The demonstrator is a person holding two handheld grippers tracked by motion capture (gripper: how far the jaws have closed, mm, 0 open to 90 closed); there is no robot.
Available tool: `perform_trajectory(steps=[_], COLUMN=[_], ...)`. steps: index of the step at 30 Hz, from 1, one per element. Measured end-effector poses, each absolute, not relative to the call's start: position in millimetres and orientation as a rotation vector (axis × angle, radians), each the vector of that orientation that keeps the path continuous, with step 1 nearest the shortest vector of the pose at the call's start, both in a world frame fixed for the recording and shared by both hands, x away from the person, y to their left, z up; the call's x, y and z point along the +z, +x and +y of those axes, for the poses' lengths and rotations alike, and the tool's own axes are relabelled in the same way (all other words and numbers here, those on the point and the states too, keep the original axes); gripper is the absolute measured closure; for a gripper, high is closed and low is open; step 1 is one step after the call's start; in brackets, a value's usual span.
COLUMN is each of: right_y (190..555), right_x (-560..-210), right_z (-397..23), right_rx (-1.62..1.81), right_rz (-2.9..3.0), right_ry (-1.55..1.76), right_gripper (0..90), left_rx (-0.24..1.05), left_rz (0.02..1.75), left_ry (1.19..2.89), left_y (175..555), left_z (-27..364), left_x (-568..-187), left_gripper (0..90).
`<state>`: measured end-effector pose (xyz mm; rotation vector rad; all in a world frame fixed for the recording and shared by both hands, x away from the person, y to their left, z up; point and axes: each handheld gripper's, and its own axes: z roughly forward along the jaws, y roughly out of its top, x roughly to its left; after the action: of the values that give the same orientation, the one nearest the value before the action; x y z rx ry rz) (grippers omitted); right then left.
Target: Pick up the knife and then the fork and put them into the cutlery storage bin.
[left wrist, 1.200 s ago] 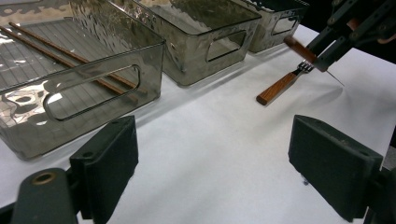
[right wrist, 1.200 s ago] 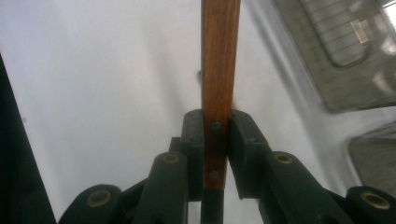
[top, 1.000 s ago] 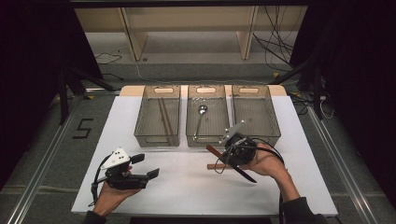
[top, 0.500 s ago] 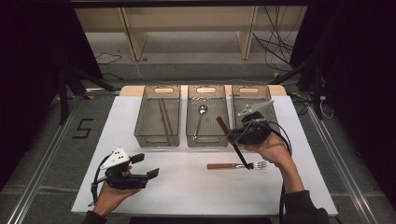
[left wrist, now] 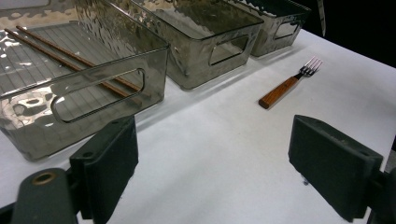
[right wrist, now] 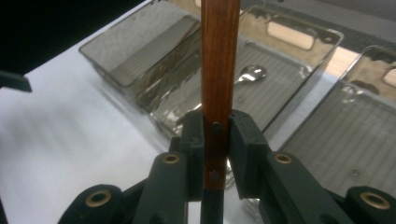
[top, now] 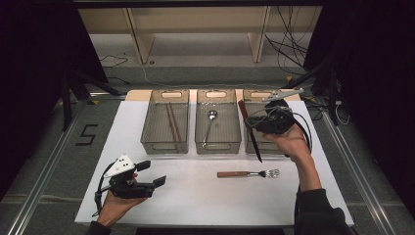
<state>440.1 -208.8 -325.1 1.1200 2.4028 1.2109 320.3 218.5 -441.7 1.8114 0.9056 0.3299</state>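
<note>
High view: a white table (top: 195,196) fills the middle of the frame, with three smoky transparent bins in a row across its upper part. The left bin (top: 165,128) holds a pair of brown chopsticks (top: 172,125); the middle bin (top: 218,128) holds a metal spoon (top: 210,122); the right bin (top: 264,147) lies partly behind the raised hand. At right of centre the right gripper (top: 252,120) hangs above the right bin's left wall, its jaws closed on the wooden handle of a knife (top: 249,129). The knife hangs clear of the table, handle toward the top of the frame and dark blade slanting down to a tip just below the bin's near edge. A wooden-handled fork (top: 248,174) lies flat on the table below the bins, lower right of centre, tines to the right, well apart from both grippers.

At lower left the left gripper (top: 156,176) is held low over the table, jaws wide apart with nothing between them.

Left gripper view: the two black jaws stand at the lower corners with bare table between; the fork (left wrist: 289,84) lies at upper right and the chopsticks (left wrist: 70,58) at upper left.

Right gripper view: both pads press the knife (right wrist: 219,70) handle, which rises straight up the middle of the frame; the spoon (right wrist: 250,73) shows beyond.
</note>
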Motion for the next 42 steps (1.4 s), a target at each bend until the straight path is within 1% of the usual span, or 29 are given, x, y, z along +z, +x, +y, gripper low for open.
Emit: perform_trajectory(steps=[15,28,42], right_y=[463,492,511], right_x=[-306,-310,-324], right_z=[-232,-243,-246], right_rx=[1.235,1.271,1.271], right_rz=[2.262,2.14,2.066], right_ry=[1.23,1.361,1.46], right_gripper=[77.3,77.3,77.3], left_rx=[0.337,0.337,0.337], left_rz=[0.898,0.897,0.894], left_ry=[1.8,1.794,1.794], left_y=[320,321,321], left_z=[220,220,220], left_x=[-441,-441,-440], left_gripper=[15.5,15.5,15.5])
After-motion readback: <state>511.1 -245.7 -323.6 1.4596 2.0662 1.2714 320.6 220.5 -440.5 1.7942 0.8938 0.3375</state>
